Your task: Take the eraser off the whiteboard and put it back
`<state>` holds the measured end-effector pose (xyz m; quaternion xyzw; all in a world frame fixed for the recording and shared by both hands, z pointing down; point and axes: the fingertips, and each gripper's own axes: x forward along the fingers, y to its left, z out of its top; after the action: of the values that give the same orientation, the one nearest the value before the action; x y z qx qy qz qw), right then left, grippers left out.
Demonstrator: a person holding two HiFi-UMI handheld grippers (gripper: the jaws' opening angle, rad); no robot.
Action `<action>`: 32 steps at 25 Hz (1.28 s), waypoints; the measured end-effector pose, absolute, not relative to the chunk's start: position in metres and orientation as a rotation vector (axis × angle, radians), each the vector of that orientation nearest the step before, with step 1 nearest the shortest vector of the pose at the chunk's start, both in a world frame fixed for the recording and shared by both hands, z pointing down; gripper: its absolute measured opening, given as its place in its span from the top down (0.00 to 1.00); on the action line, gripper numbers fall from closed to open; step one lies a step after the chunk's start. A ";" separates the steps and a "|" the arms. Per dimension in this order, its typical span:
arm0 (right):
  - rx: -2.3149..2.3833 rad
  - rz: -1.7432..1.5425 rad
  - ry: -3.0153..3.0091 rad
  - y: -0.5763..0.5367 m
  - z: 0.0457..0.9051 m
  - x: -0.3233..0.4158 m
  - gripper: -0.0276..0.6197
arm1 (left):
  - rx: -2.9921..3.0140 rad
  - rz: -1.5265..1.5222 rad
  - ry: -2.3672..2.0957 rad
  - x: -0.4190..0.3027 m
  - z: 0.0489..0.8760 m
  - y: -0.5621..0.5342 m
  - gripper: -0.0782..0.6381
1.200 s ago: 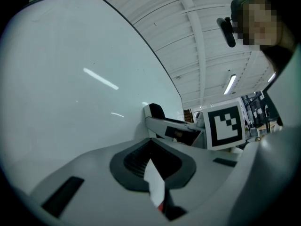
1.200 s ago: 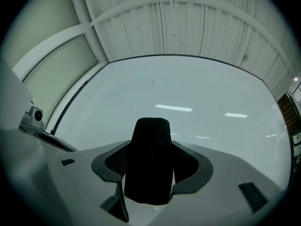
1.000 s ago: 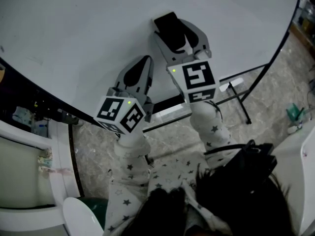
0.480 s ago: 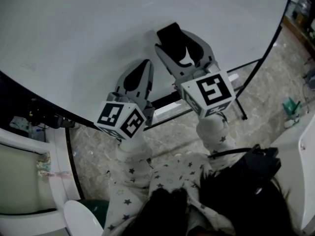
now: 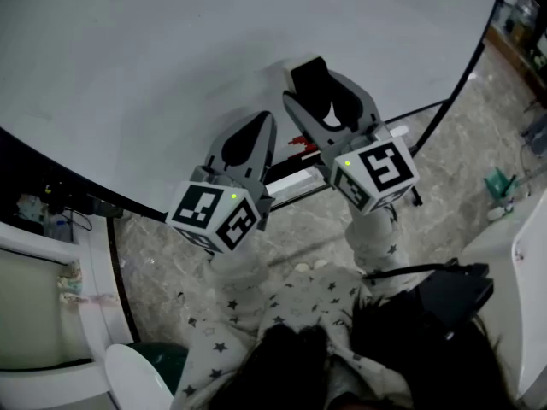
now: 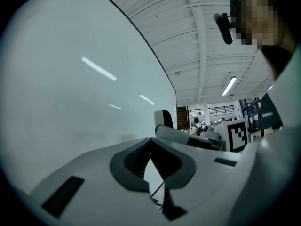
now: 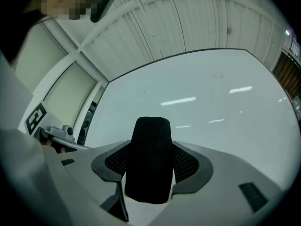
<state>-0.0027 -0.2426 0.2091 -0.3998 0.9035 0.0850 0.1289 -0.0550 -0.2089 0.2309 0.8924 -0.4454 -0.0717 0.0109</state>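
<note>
Eraser [image 5: 308, 75] clamped in right gripper [image 5: 313, 94] beside whiteboard [image 5: 128, 58] edge; left gripper [image 5: 261, 122] closed.

Clamped upright between the ribbed dark pads [image 7: 184, 165] of the right gripper [image 7: 149, 166]: a black eraser [image 7: 150, 145], textured face to the camera. Behind, a whiteboard [image 7: 221, 102] streaked with reflected strip lights, dark-framed along its top edge, under a panelled white ceiling [image 7: 188, 18]. Pale wall panels [image 7: 70, 98] to the left.
</note>
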 end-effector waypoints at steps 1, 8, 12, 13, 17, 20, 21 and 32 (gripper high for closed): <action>-1.150 0.233 2.625 -0.241 0.210 0.000 0.55 | 2.778 -0.220 -1.386 -0.053 0.232 -0.207 0.89; -1.097 0.210 2.649 -0.233 0.213 -0.002 0.55 | 2.744 -0.220 -1.380 -0.055 0.241 -0.202 0.89; -1.076 0.204 2.664 -0.233 0.215 -0.003 0.55 | 2.738 -0.215 -1.388 -0.052 0.243 -0.202 0.89; -1.072 0.204 2.667 -0.233 0.215 -0.003 0.55 | 2.737 -0.213 -1.391 -0.052 0.243 -0.203 0.89; -1.058 0.200 2.678 -0.234 0.215 -0.005 0.55 | 2.730 -0.211 -1.415 -0.053 0.244 -0.205 0.89; -1.049 0.204 2.680 -0.235 0.216 -0.006 0.55 | 2.727 -0.229 -1.421 -0.054 0.243 -0.205 0.89; -1.048 0.206 2.680 -0.236 0.216 -0.006 0.55 | 2.729 -0.232 -1.422 -0.054 0.243 -0.205 0.89; -1.041 0.205 2.680 -0.235 0.215 -0.004 0.55 | 2.737 -0.275 -1.409 -0.051 0.240 -0.199 0.89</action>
<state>-0.0041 -0.2347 0.2153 -0.3583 0.9219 0.0705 0.1294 -0.0511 -0.1992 0.2399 0.8853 -0.4557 -0.0890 0.0255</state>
